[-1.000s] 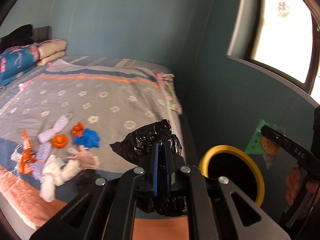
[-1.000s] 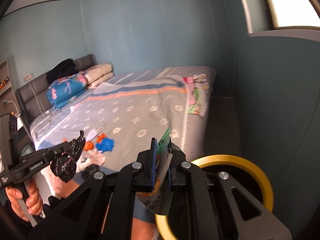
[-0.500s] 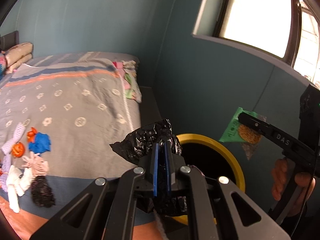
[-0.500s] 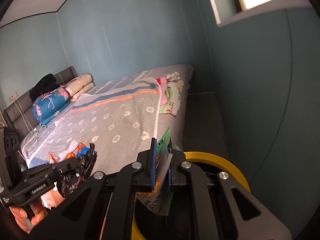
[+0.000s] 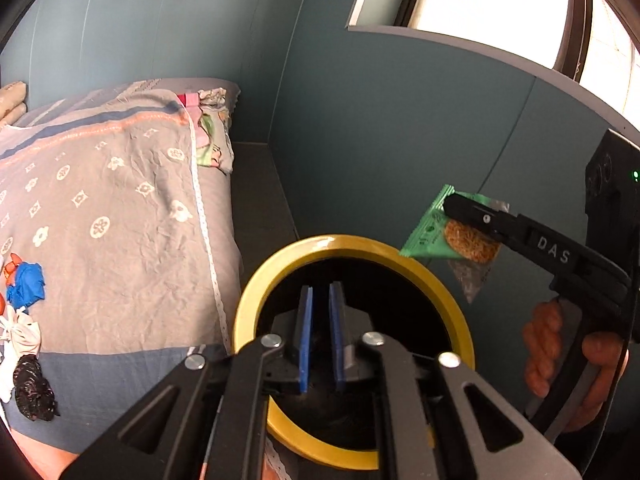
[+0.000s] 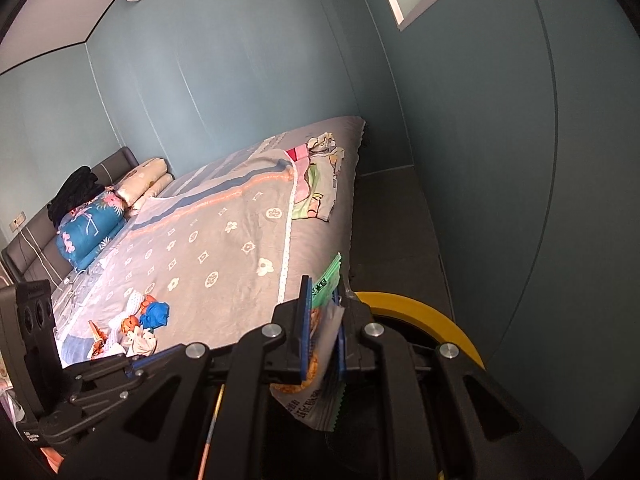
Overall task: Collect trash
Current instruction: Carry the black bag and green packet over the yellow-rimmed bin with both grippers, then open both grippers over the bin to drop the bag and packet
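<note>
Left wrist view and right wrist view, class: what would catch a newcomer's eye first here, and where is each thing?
The yellow-rimmed bin stands on the floor beside the bed, right under the left gripper, whose jaws are opening with nothing between them. To its right, the right gripper holds a green snack wrapper near the rim. Bright scraps lie on the bedspread at far left.

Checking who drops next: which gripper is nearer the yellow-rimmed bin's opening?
Left. The left gripper sits right over the yellow-rimmed bin, jaws opening with nothing between them. The right gripper, holding the green snack wrapper, hangs beyond the rim's far side.
</note>
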